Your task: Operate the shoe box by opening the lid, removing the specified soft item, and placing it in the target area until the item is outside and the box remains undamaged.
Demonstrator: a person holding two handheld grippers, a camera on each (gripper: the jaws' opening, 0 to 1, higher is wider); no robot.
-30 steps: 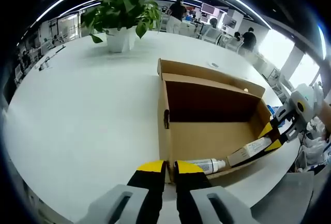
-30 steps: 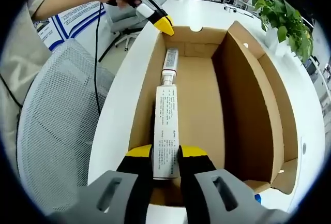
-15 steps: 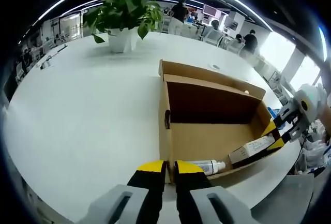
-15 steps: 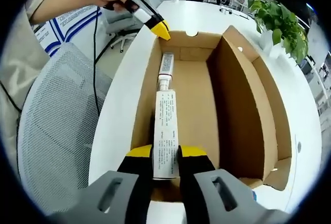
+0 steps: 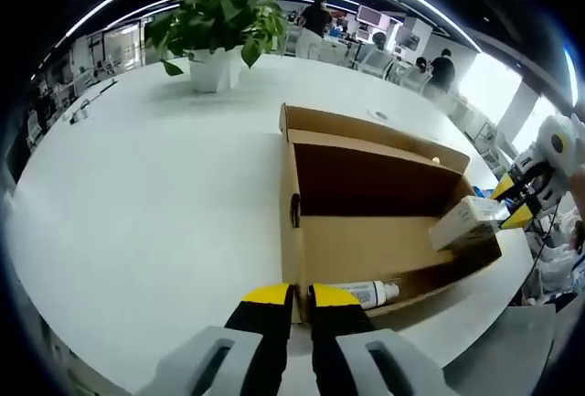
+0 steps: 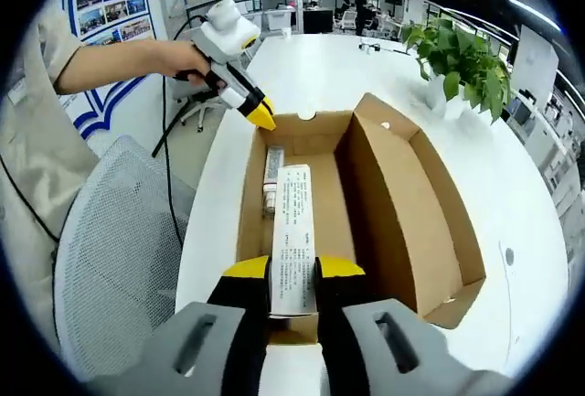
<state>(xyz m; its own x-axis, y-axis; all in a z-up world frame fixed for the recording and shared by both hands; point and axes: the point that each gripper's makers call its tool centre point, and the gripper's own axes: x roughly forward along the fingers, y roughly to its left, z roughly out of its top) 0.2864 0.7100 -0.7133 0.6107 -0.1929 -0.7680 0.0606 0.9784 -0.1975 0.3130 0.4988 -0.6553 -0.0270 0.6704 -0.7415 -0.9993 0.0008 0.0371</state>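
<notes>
Open box (image 5: 384, 222) sits on white tabletop (image 5: 146, 204), lid flap up along its far side in left gripper view. Right gripper (image 6: 292, 272) has its yellow-tipped fingers clamped on one end of a white carton (image 6: 292, 231), which is lifted over the box's near end, printed side up; in left gripper view the carton (image 5: 466, 222) sits at 3 o'clock over the box's right end, with right gripper (image 5: 523, 197) just past it. A white tube (image 5: 366, 293) lies on the box floor against the near wall, just beyond left gripper (image 5: 291, 295); in right gripper view the tube (image 6: 271, 176) shows beyond the carton's far end. Left gripper's fingers are pressed together on the box's near corner wall; in right gripper view it (image 6: 260, 118) sits at the box's far corner at 12 o'clock, held by a hand (image 6: 187, 53). Potted plant (image 5: 215, 30) stands on the tabletop well beyond the box at 11 o'clock. Mesh chair (image 6: 114, 240) at 9 o'clock beside the tabletop.
</notes>
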